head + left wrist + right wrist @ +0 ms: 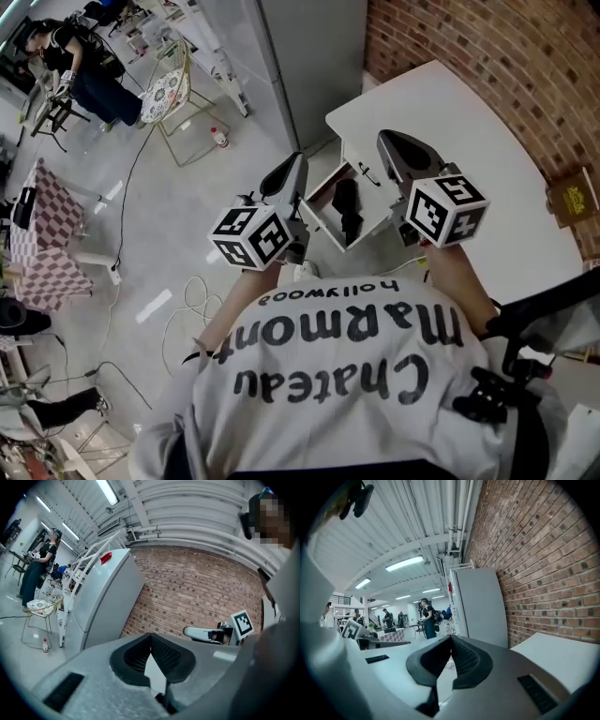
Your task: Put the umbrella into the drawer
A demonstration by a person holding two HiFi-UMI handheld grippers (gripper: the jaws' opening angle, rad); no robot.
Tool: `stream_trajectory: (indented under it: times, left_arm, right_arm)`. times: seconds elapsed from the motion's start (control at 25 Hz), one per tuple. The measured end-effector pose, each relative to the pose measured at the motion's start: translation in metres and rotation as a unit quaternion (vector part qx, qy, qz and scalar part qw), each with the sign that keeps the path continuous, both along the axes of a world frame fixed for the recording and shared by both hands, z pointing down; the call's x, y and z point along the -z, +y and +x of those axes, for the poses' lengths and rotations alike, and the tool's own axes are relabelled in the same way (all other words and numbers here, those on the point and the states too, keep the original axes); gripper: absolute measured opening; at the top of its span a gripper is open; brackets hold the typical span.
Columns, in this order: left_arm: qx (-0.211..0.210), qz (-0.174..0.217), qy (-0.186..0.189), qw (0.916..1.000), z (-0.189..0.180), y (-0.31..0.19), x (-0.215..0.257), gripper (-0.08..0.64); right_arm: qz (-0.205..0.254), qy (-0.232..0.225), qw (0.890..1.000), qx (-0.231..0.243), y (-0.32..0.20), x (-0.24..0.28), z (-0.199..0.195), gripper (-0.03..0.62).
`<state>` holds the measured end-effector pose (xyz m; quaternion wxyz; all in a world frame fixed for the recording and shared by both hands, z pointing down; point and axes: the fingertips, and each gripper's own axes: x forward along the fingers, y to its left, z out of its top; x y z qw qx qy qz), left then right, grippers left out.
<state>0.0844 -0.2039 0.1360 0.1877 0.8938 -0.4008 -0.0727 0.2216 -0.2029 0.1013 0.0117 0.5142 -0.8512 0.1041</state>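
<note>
A folded black umbrella (347, 210) lies inside the open white drawer (373, 227) below the white table (450, 122). Both grippers are held up near my chest, above and apart from the drawer. My left gripper (294, 163) is to the drawer's left; its pads (151, 637) meet at the tip with nothing between them. To the drawer's right, my right gripper (387, 140) is shut too, its jaws (451, 638) empty. Each gripper view shows the other gripper level beside it: the right gripper (206, 633) and the left gripper (379, 643).
A tall grey cabinet (300, 56) stands behind the drawer against the brick wall (487, 47). A cardboard box (572, 195) sits by the table's right edge. White cable (192, 300) loops on the floor at left. A wire chair (169, 94) and a seated person (80, 66) are far left.
</note>
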Motion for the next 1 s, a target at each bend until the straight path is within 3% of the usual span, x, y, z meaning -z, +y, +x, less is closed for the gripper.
stream_trajectory:
  times: [0.12,0.48,1.0]
  left_arm:
    - [0.011,-0.008,-0.007,0.9999,0.013,0.033,-0.012,0.015]
    - [0.056,-0.044,-0.016,0.9973,0.021,0.117,-0.051,0.015]
    - [0.072,-0.068,-0.020,0.9948,0.023,0.162,-0.070,0.015]
  right_arm:
    - [-0.008,0.026,1.000,0.009,0.028,-0.018,0.013,0.015]
    - [-0.052,0.050,0.997,0.024,0.090,-0.065,0.041,0.014]
    - [-0.069,0.063,0.995,0.033,0.118,-0.082,0.048,0.014]
